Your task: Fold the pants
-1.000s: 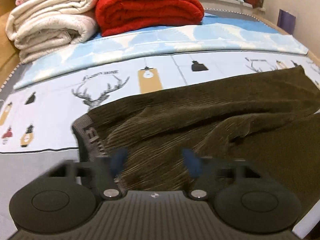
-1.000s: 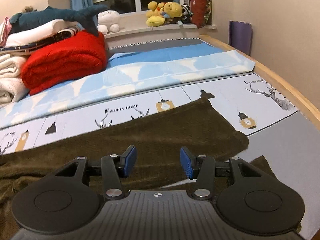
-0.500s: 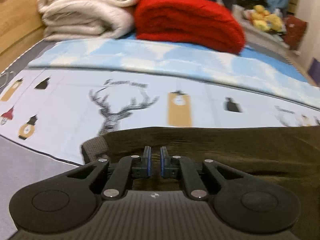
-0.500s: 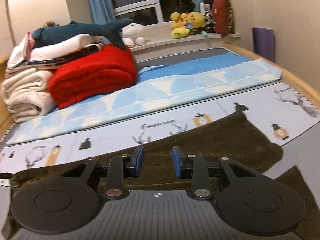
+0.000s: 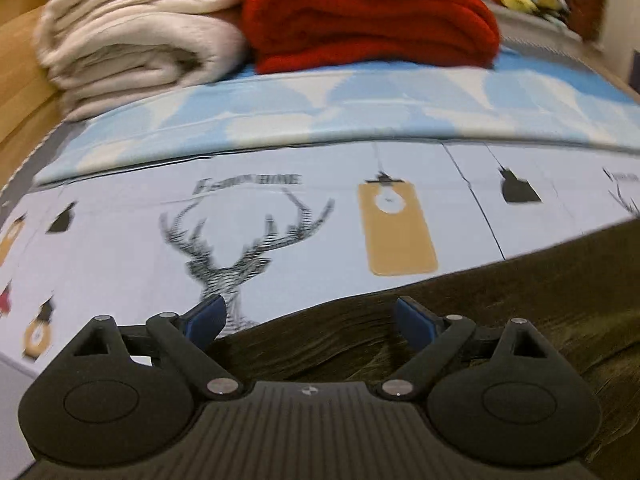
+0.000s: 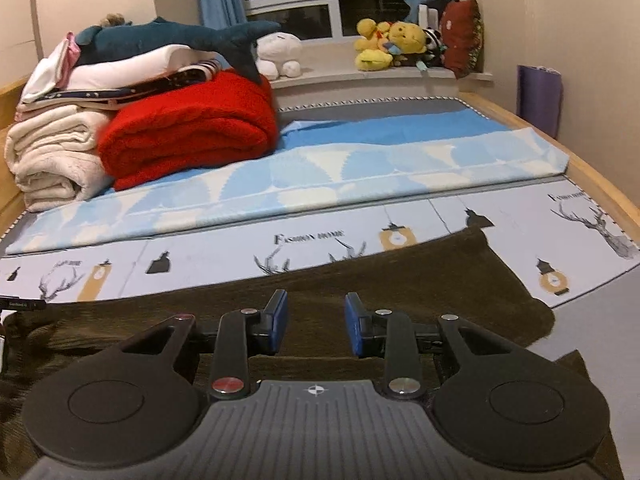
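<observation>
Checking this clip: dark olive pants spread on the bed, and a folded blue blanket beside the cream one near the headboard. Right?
Not quite. The folded blanket beside the cream blanket is red, not blue, as the right wrist view shows. The dark olive pants are indeed spread on the bed.

"FASHION HOME" is being shown in black caps on the printed bed sheet (image 6: 224,256), just above the antler print, in right wrist view. Same words are being shown again at sheet's far right edge, partly cut off. In left wrist view they're blurred, barely legible.
</observation>
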Tool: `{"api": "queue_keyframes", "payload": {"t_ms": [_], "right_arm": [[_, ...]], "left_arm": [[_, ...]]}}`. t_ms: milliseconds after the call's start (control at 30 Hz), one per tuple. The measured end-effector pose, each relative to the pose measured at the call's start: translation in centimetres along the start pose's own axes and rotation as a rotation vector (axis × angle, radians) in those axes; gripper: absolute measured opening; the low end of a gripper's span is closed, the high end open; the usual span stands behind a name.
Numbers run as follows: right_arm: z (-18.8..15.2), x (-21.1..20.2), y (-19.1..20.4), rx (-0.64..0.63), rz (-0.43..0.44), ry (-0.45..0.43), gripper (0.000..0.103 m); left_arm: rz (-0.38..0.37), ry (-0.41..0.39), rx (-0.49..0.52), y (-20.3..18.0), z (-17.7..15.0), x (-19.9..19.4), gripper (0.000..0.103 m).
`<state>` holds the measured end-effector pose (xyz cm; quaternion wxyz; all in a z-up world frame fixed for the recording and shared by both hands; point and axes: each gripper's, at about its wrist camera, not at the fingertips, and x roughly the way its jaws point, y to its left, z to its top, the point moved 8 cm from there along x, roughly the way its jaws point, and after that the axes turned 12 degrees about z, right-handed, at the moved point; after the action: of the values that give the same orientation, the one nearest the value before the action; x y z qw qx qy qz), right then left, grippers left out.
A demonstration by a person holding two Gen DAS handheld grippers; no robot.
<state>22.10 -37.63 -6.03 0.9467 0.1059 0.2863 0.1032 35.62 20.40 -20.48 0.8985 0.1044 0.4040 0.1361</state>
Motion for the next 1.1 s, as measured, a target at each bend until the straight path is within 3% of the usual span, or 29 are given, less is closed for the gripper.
{"api": "queue_keyframes", "payload": {"t_ms": [100, 133, 167, 200, 233, 267, 300, 500, 633, 733, 833, 900, 933, 967, 1033, 1100], "right_arm": [[-0.5, 0.0, -0.6, -0.017, -0.019, 0.013, 0.033], [-0.7, 0.0, -0.7, -0.027, -0.027, 0.019, 0.033], [-0.8, 0.1, -0.9, -0.034, -0.034, 0.025, 0.033], [-0.9, 0.1, -1.1, -0.042, -0.041, 0.031, 0.033], [-1.0, 0.1, -1.3, -0.046, -0.046, 0.034, 0.033], [-1.0, 0.2, -1.6, -0.047, -0.052, 0.037, 0.033], [-1.0, 0.2, -1.9, -0.044, -0.057, 0.038, 0.033], [-1.1, 0.0, -3.3, 0.029, -0.077, 0.038, 0.033], [-1.6, -0.3, -3.3, 0.084, -0.079, 0.043, 0.033], [-2.0, -0.8, -2.8, 0.101, -0.070, 0.042, 0.033], [-2.3, -1.6, -2.2, 0.105, -0.057, 0.038, 0.033], [-2.5, -1.9, -2.1, 0.098, -0.056, 0.038, 0.033], [-2.6, -2.0, -2.2, 0.092, -0.059, 0.041, 0.033], [-2.7, -2.0, -2.3, 0.088, -0.064, 0.045, 0.033], [-2.8, -2.0, -2.9, 0.095, -0.077, 0.053, 0.033], [-3.0, -1.8, -3.6, 0.125, -0.084, 0.063, 0.033]], "left_arm": [[-0.034, 0.030, 0.048, -1.2, -0.5, 1.4, 0.094], [-0.047, 0.045, 0.063, -1.6, -0.8, 1.8, 0.085], [-0.043, 0.052, 0.088, -1.9, -1.1, 2.1, 0.063], [-0.016, 0.051, 0.128, -2.2, -1.3, 2.3, 0.048], [-0.004, 0.052, 0.157, -2.3, -1.4, 2.4, 0.024], [-0.006, 0.043, 0.174, -2.5, -1.4, 2.0, 0.010], [-0.011, 0.033, 0.181, -2.5, -1.2, 1.5, 0.007], [-0.017, -0.031, 0.188, -2.2, -0.3, -4.7, 0.004], [-0.048, -0.126, 0.271, -2.9, -1.2, -13.3, 0.003], [-0.112, -0.212, 0.297, -2.4, -4.2, -21.2, 0.003], [-0.190, -0.246, 0.292, -1.7, -9.6, -27.0, 0.003], [-0.244, -0.180, 0.301, -1.5, -13.4, -27.7, 0.006], [-0.259, -0.117, 0.330, -1.7, -15.0, -27.3, 0.014], [-0.233, -0.114, 0.335, -1.4, -15.2, -27.2, 0.014], [-0.218, -0.159, 0.234, 0.1, -14.2, -27.6, 0.025], [-0.261, -0.121, 0.082, 1.7, -13.3, -27.3, 0.026]]}}
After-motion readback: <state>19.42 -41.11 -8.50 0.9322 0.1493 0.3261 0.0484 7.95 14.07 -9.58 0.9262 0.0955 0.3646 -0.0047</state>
